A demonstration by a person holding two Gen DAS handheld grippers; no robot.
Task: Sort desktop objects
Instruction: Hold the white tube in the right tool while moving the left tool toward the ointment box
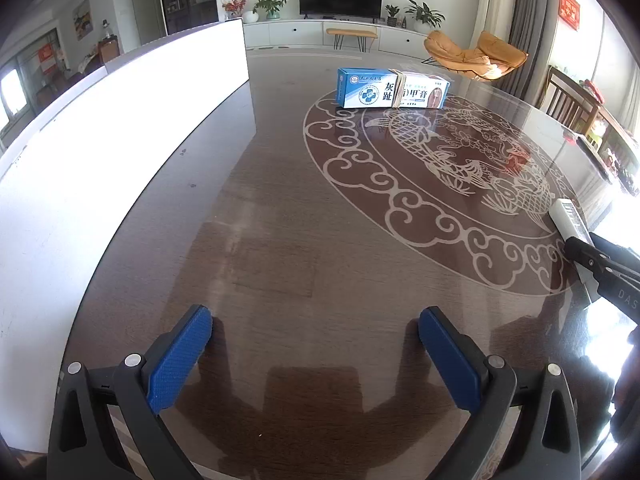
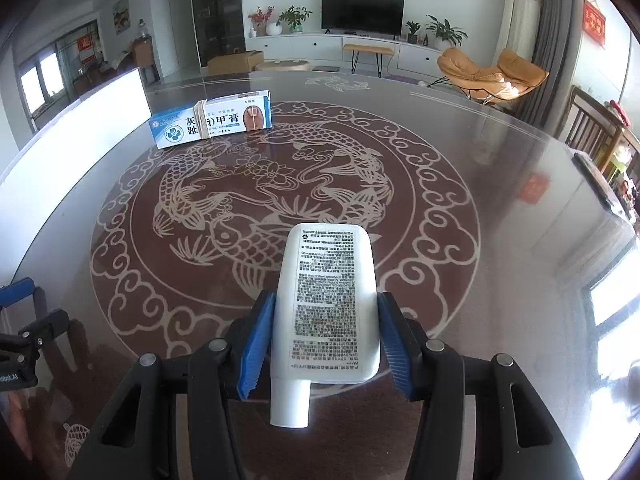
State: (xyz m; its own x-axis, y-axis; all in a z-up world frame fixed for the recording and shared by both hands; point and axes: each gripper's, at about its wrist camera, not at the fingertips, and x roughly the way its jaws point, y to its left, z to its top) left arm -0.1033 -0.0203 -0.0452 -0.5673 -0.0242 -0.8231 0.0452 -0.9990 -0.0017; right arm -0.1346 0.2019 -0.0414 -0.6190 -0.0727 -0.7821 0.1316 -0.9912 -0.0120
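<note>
The right gripper (image 2: pixel 326 336) had its blue pads (image 2: pixel 256 344) pressed against both long sides of a white tube (image 2: pixel 326 300), jaws closed only as far as the tube's width allowed. The tube's long axis ran straight ahead along the fingers: its cap end pointed back toward the camera and its flat crimped end pointed forward, toward the middle of the table (image 2: pixel 500 184). The printed face was turned up. Whether the tube rested on the glass or hung just above it was hard to tell from this angle.

The left gripper (image 1: pixel 316 356) stood wide open and held nothing, low over the dark tabletop. From its view, the tube's forward end (image 1: pixel 568 216) showed at the far right edge.

Farther across the table lay a blue-and-white medicine box (image 2: pixel 212 124), bound by rubber bands, its long axis crosswise to the tube's and well apart from it. A white board (image 1: pixel 120 152) stood along the left side.
</note>
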